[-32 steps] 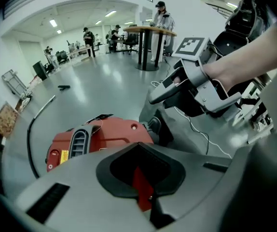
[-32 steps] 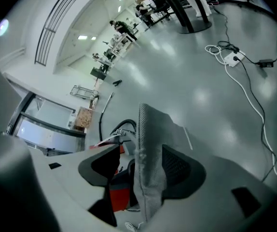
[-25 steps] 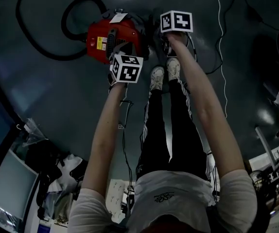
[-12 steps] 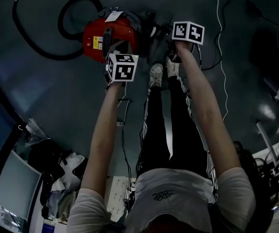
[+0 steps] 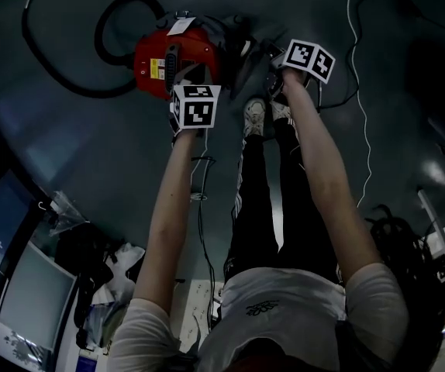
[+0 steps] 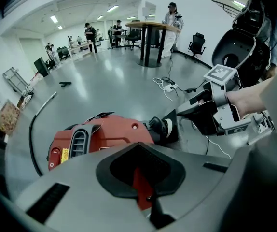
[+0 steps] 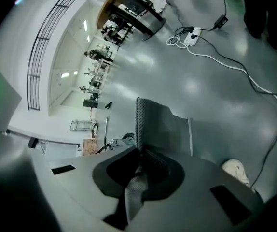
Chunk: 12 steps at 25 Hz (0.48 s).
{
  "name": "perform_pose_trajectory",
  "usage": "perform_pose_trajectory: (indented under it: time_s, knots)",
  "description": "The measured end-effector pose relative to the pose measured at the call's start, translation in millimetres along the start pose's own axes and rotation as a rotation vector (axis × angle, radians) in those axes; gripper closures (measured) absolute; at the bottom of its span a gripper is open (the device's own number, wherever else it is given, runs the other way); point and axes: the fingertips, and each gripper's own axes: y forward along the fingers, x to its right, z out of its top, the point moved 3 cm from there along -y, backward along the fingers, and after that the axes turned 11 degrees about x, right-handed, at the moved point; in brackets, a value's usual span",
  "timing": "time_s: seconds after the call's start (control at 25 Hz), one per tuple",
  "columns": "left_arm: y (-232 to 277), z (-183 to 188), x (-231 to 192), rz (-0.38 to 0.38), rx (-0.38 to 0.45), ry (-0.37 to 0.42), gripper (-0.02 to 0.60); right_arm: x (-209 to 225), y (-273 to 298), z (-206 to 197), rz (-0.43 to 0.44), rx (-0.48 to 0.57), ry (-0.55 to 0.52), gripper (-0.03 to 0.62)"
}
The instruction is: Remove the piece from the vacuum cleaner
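Note:
The red vacuum cleaner [image 5: 177, 56] lies on the grey floor, and it also fills the middle of the left gripper view [image 6: 100, 139]. My left gripper [image 5: 194, 80] is down on its near side. Its jaws [image 6: 141, 192] are shut on a red edge of the body. My right gripper [image 5: 278, 62] is to the right of the vacuum's open end, shut on a flat grey mesh piece [image 7: 160, 124]. In the left gripper view that piece [image 6: 183, 119] is dark and hangs just off the vacuum's end, apart from the body.
A black hose [image 5: 114, 29] loops on the floor left of the vacuum. A white cable [image 5: 354, 68] runs to a power strip [image 7: 192, 37] on the right. The person's shoes [image 5: 253, 115] stand just behind the vacuum. A round table [image 6: 150, 33] and people are far off.
My right gripper has swung right and tilted, drawing the grey piece away from the vacuum's end. The left gripper has stayed on the vacuum.

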Motion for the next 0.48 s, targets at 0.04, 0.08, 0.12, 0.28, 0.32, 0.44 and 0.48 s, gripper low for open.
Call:
perform_pose_trajectory:
  time_s: [0.04, 0.08, 0.12, 0.28, 0.32, 0.44, 0.48]
  knots:
    - [-1, 0, 0, 0.001, 0.001, -0.011, 0.575, -1, 1, 3, -0.002, -0.014, -0.029, 0.557]
    - [-2, 0, 0, 0.001, 0.002, -0.015, 0.575, -2, 2, 6, -0.01, -0.027, -0.059, 0.557]
    - [-3, 0, 1, 0.0, 0.004, -0.012, 0.575, -2, 4, 10, -0.023, -0.037, -0.085, 0.557]
    - [-3, 0, 0, -0.004, 0.01, -0.006, 0.575, -8, 17, 26, -0.07, -0.09, -0.226, 0.557]
    - [-2, 1, 0, -0.004, 0.013, -0.011, 0.575, -11, 19, 28, -0.074, -0.104, -0.272, 0.557]
    - [-3, 1, 0, -0.003, 0.02, -0.024, 0.575, -5, 18, 24, -0.062, -0.104, -0.252, 0.557]
    - [-3, 1, 0, -0.005, 0.021, -0.027, 0.575, 0, 14, 21, -0.054, -0.09, -0.203, 0.557]
